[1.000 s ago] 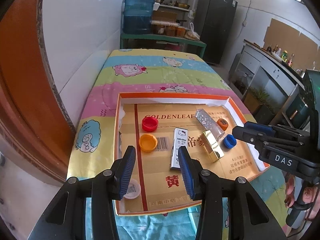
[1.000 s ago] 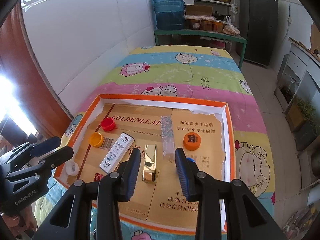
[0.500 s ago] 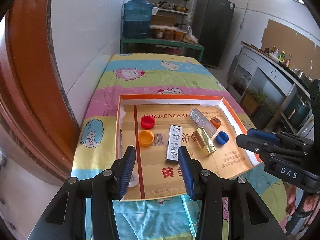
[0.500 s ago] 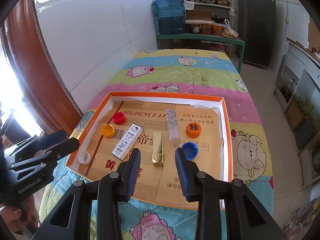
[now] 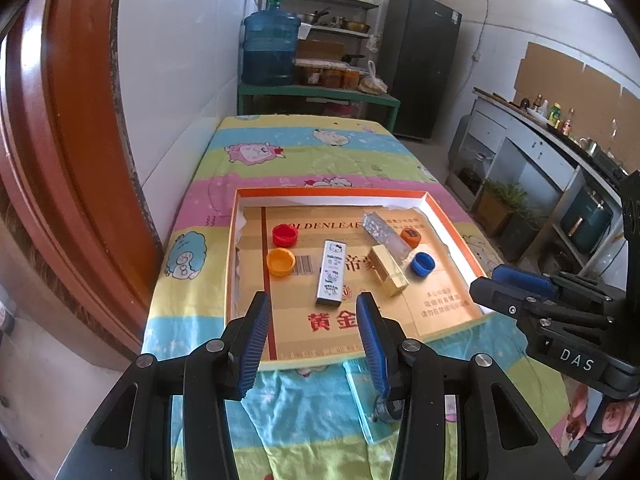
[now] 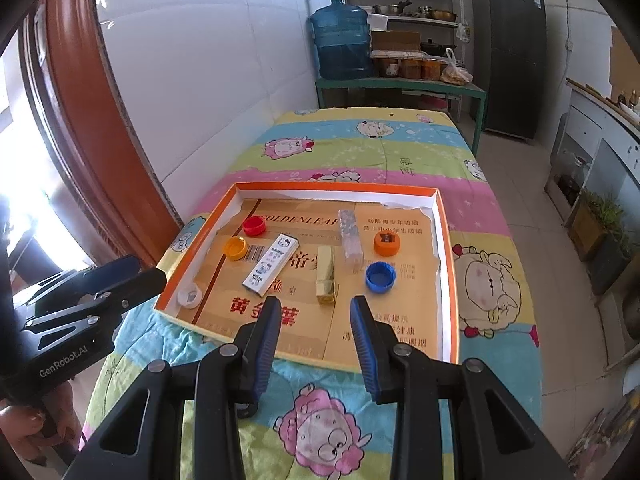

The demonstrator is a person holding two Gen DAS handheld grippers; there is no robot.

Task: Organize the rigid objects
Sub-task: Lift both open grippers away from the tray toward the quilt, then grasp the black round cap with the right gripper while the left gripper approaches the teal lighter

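An orange-rimmed cardboard tray (image 6: 447,264) lies on the cartoon bedspread; it also shows in the left wrist view (image 5: 231,264). In it lie a red cap (image 6: 254,225), an orange cap (image 6: 235,248), a white Hello Kitty box (image 6: 271,263), a gold box (image 6: 325,274), a clear glittery box (image 6: 349,237), an orange cap with a dark top (image 6: 387,243), a blue cap (image 6: 380,276) and a white cap (image 6: 189,295). My left gripper (image 5: 312,344) and right gripper (image 6: 316,340) are both open and empty, held back from the tray's near edge.
A white tiled wall and a brown door frame (image 5: 68,152) run along the left. A green shelf with a blue water jug (image 6: 342,44) and a dark fridge (image 6: 508,52) stand beyond the bed. Counters (image 5: 540,160) line the right.
Both grippers have pulled back and up from the tray, so the tray looks smaller and farther away. The objects in it have not moved. Both stay open.
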